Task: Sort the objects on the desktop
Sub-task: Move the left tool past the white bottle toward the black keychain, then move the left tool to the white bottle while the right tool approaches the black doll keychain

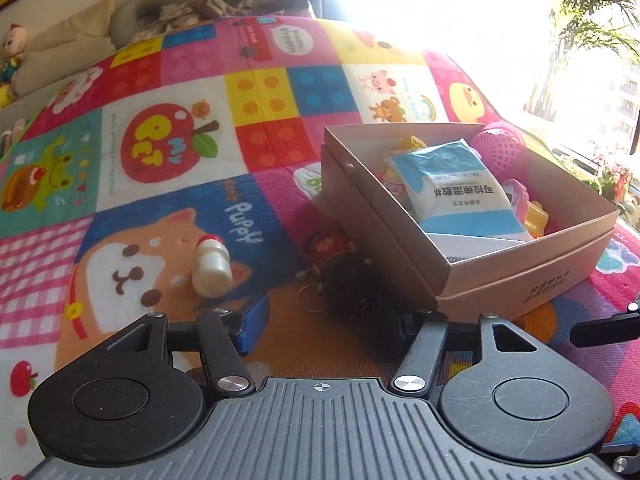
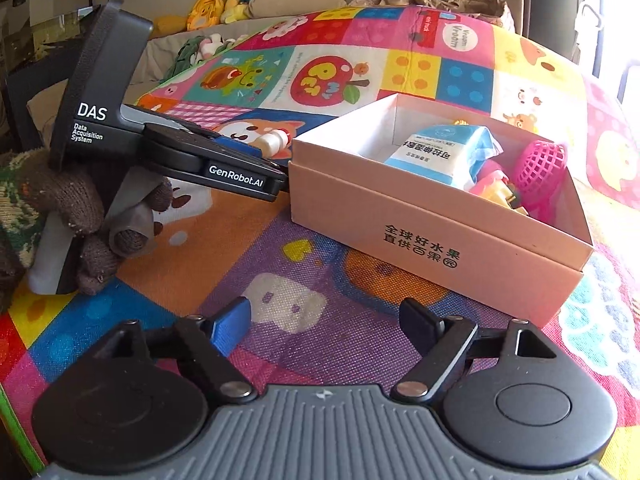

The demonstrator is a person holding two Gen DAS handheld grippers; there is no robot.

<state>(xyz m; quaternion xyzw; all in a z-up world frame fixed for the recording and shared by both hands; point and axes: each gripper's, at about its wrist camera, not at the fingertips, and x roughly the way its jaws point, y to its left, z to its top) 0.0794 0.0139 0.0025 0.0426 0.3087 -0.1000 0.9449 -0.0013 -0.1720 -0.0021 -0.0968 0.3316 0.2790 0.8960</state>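
Observation:
A pink cardboard box (image 1: pixel 520 276) stands open on the colourful play mat; it also shows in the right wrist view (image 2: pixel 420 236). Inside lie a blue-and-white packet (image 1: pixel 456 184), a pink mesh ball (image 1: pixel 498 144) and small toys. A dark furry keychain toy with a red part (image 1: pixel 344 276) lies on the mat beside the box, just ahead of my open left gripper (image 1: pixel 324 320). A small white bottle with a red cap (image 1: pixel 210 264) lies left of it. My right gripper (image 2: pixel 324 324) is open and empty over the mat, in front of the box.
The left gripper's body (image 2: pixel 180 156), held by a gloved hand (image 2: pixel 80 208), reaches toward the box's left side in the right wrist view. Cushions and plush toys (image 2: pixel 228 0) lie beyond the mat. Bright window (image 1: pixel 440 0) at the back right.

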